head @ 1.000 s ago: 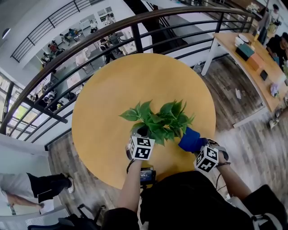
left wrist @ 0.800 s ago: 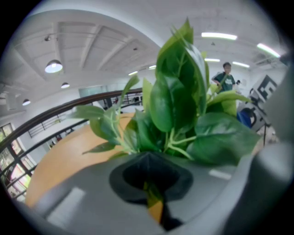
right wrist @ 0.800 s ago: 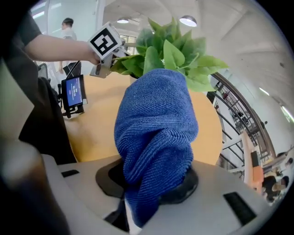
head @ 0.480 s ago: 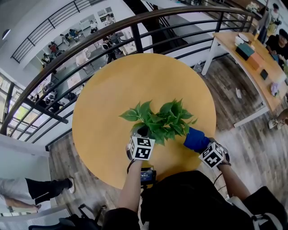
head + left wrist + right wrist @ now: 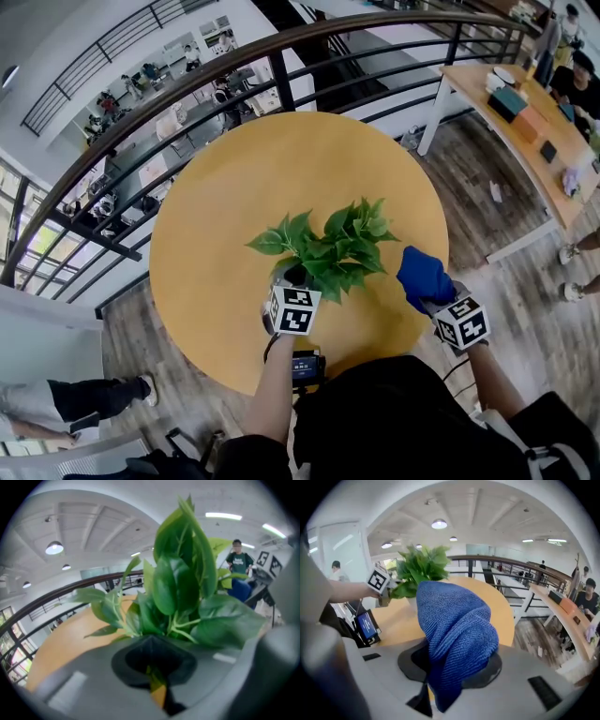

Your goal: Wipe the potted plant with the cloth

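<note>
The potted plant [image 5: 330, 246] stands near the front of the round wooden table [image 5: 225, 206], its green leaves spread over the pot. My left gripper [image 5: 292, 281] is at the pot's near side and looks shut on its rim; in the left gripper view the leaves [image 5: 180, 588] rise right behind the jaws of that gripper [image 5: 157, 686]. My right gripper [image 5: 435, 298] is shut on a bunched blue cloth [image 5: 422, 274], held to the right of the plant and apart from the leaves. In the right gripper view the cloth [image 5: 454, 625] fills the middle, with the plant [image 5: 421, 569] behind on the left.
A dark metal railing [image 5: 281, 84] curves behind the table, with a lower floor beyond. A long wooden table [image 5: 525, 122] with boxes stands at the far right, with people near it. A small screen device [image 5: 307, 366] hangs at the person's waist.
My right gripper has drawn the blue cloth rightward, off the plant's right-hand leaves. The left gripper and the pot have stayed put.
</note>
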`<state>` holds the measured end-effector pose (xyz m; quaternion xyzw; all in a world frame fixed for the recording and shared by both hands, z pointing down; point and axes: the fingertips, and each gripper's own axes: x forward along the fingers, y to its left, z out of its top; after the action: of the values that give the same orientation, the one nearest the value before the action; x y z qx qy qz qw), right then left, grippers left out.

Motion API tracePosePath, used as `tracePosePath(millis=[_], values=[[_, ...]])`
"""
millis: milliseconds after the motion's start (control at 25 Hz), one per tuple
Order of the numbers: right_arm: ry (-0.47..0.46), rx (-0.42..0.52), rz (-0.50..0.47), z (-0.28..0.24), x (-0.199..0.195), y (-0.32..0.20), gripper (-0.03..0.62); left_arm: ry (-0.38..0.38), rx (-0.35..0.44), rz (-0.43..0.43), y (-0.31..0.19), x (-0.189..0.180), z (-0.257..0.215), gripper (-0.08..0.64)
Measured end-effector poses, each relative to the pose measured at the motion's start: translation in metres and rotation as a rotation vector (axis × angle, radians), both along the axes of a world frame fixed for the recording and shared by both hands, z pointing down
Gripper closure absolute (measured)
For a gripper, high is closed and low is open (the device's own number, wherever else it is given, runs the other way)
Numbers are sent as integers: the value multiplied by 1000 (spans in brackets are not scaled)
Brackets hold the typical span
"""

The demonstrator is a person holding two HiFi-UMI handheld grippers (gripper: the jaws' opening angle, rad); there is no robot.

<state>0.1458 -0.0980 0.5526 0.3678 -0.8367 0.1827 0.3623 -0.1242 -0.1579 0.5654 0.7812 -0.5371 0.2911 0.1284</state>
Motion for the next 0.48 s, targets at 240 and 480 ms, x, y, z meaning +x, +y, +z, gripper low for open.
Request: tracePosePath(millis=[240, 480], values=[[-225, 283, -258, -80, -74, 11, 457, -3, -1, -3, 0, -1, 0, 560], [-93, 316, -456, -57, -105, 32, 457, -4, -8, 1, 0, 0, 1, 561]])
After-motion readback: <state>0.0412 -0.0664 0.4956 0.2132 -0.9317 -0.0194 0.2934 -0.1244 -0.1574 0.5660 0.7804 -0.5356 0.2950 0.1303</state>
